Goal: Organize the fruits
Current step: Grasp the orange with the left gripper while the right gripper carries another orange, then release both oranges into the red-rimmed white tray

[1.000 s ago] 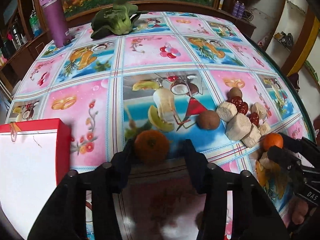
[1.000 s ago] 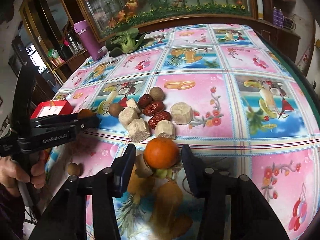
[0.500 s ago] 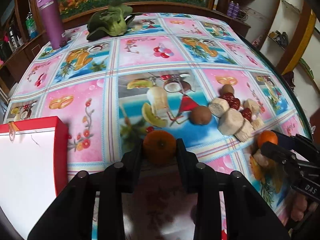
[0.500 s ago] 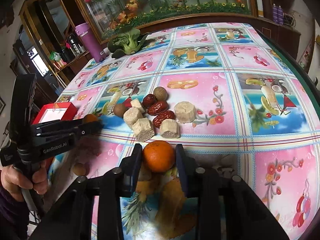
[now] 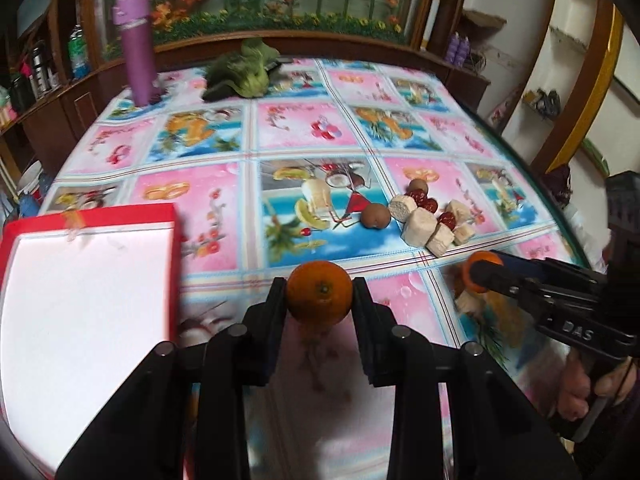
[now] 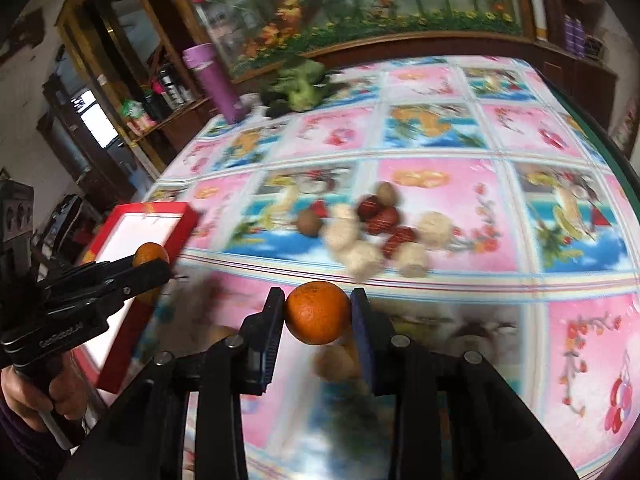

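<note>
My left gripper [image 5: 320, 296] is shut on an orange tangerine [image 5: 320, 294] and holds it clear of the tablecloth. The right gripper [image 6: 318, 314] is shut on a second tangerine [image 6: 318, 312], also lifted. In the left wrist view the right gripper [image 5: 476, 276] shows at the right with its tangerine [image 5: 478, 266]. In the right wrist view the left gripper [image 6: 152, 266] shows at the left, its tangerine [image 6: 150, 252] over the edge of a red box [image 6: 180, 232] with a white inside. The same box [image 5: 88, 216] lies left of my left gripper.
A heap of red dates [image 5: 424, 200], pale cut chunks [image 5: 418, 226] and brown round fruits [image 5: 375, 216] lies mid-table. More brown pieces [image 6: 336, 362] sit under the right gripper. A purple bottle [image 5: 136, 48] and leafy greens [image 5: 244, 74] stand at the far edge.
Both grippers shut on their tangerines, then lifted them off the cloth. The left gripper has shifted toward the red box; the views have pulled back and up.
</note>
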The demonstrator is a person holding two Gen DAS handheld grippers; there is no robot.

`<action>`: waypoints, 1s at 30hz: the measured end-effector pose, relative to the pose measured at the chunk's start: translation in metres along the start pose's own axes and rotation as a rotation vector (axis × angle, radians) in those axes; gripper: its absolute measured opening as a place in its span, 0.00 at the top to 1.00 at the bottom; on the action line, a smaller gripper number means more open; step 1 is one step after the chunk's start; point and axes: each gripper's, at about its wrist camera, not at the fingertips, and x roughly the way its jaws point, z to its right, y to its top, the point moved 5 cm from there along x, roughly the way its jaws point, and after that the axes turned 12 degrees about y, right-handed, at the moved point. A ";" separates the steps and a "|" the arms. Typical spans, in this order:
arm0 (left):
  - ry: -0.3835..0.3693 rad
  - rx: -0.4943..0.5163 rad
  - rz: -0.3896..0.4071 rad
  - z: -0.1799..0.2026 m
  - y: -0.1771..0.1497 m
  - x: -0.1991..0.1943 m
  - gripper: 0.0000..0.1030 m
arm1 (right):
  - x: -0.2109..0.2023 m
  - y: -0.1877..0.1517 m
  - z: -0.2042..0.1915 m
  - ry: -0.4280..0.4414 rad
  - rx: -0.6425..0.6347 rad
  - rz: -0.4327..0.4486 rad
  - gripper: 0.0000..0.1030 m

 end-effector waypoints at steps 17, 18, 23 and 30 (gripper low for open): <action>0.386 -0.241 -0.013 -0.183 -0.071 -0.047 0.67 | 0.156 0.009 -0.187 0.204 -0.241 -0.206 0.69; 0.400 -0.247 -0.029 -0.189 -0.077 -0.044 0.67 | 0.165 0.007 -0.192 0.197 -0.245 -0.224 0.69; 0.435 -0.275 -0.077 -0.210 -0.093 -0.032 0.67 | 0.182 -0.002 -0.208 0.194 -0.248 -0.272 0.68; 0.458 -0.293 -0.094 -0.218 -0.103 -0.026 0.66 | 0.181 -0.009 -0.210 0.170 -0.240 -0.303 0.62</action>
